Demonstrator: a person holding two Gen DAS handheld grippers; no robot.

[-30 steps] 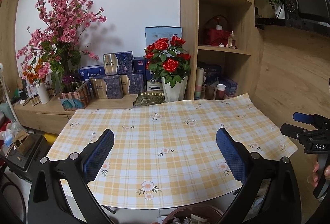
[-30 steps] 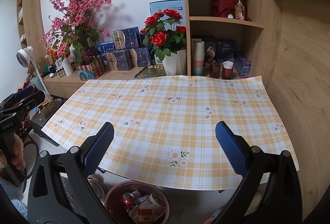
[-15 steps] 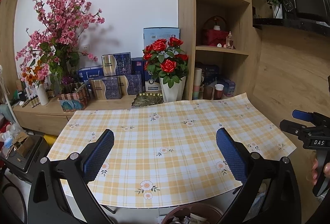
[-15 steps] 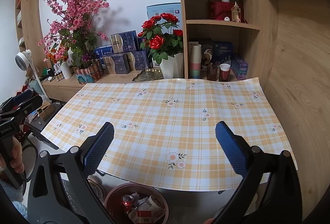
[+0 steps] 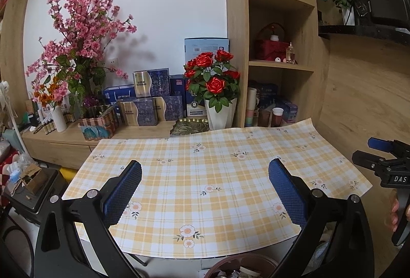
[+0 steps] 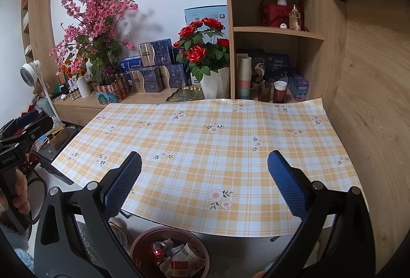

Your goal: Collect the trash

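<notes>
A brown round trash bin (image 6: 143, 239) stands on the floor under the table's near edge; a red can (image 6: 158, 247), wrappers and paper scraps lie in it. Its rim also shows at the bottom of the left wrist view (image 5: 246, 258). The table (image 6: 205, 139) carries a yellow plaid cloth with flowers; no trash shows on it. My left gripper (image 5: 205, 185) is open and empty above the near edge. My right gripper (image 6: 204, 183) is open and empty, held above the cloth and the bin. Each gripper shows at the side of the other's view.
Behind the table a low wooden counter holds a white vase of red roses (image 6: 202, 57), blue gift boxes (image 6: 156, 70), pink blossoms (image 6: 94, 19) and a brass tray (image 6: 185, 94). Wooden shelves (image 6: 276, 32) with cups (image 6: 279, 91) stand at right. A fan (image 6: 32, 73) and clutter at left.
Both grippers have drawn back and risen slightly, so the table sits a little farther away. Both stay open and empty.
</notes>
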